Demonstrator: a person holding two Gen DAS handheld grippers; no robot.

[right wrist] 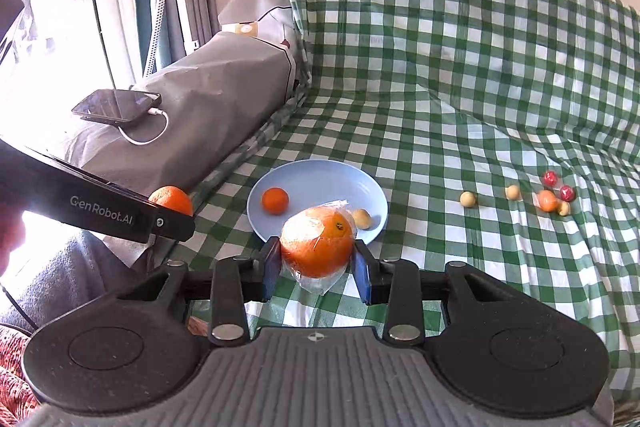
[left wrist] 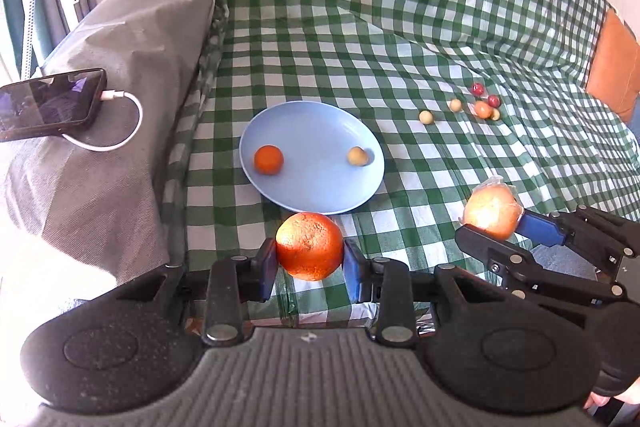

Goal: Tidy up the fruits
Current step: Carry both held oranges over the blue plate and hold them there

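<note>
Both pairs of fingers pinch fruit: the left gripper [left wrist: 310, 259] has its blue pads pressed against the sides of a bare orange [left wrist: 309, 246], and the right gripper [right wrist: 316, 261] clamps a plastic-wrapped orange [right wrist: 318, 247] the same way.

A green-and-white checked cloth [left wrist: 400, 27] covers the sofa seat and backrest, creased in long folds. On the seat lies a round pale-blue plate [left wrist: 312, 131], shallow and smooth.

The bare orange is the biggest fruit, deep orange with a pitted, sunlit skin; it hangs in the air just in front of the plate's near rim. The wrapped orange is nearly as large, smooth and glossy under crinkled clear film that bunches above and below it, with a dark stem spot near its top. From the left wrist view it is held above the cloth to the right of the plate.

On the plate sit a small mandarin [left wrist: 269, 159], matte orange, toward the left, and a smaller cream-yellow ball-shaped fruit [left wrist: 357, 156] toward the right, well apart.

Farther right on the cloth lie two more cream fruits [left wrist: 425, 117], near each other, then a tight cluster: a small orange fruit [left wrist: 483, 109] touching a tiny cream one, with two little shiny red fruits [left wrist: 478, 89] just behind.
</note>
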